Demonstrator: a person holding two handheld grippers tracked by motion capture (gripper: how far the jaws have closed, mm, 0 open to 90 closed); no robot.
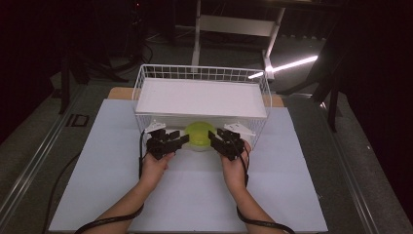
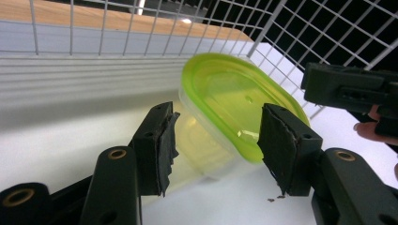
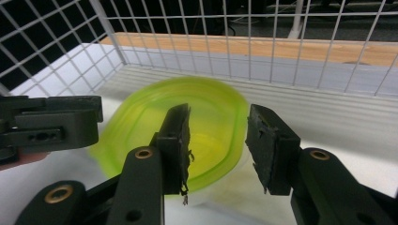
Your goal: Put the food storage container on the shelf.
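L claw (image 1: 171,140) & R claw (image 1: 220,140) are both standing partly open, gripping nothing, flanking the green-lidded container (image 1: 197,135), which is sitting under the wire basket's (image 1: 202,73) white shelf (image 1: 201,97) on the desk (image 1: 112,161).

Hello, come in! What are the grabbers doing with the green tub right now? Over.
Left gripper and right gripper open, one each side of the tub. Tub tilted under the wire rack, not gripped. Nothing blocking.

Dim room, bright tabletop; close views perhaps slightly motion-blurred.
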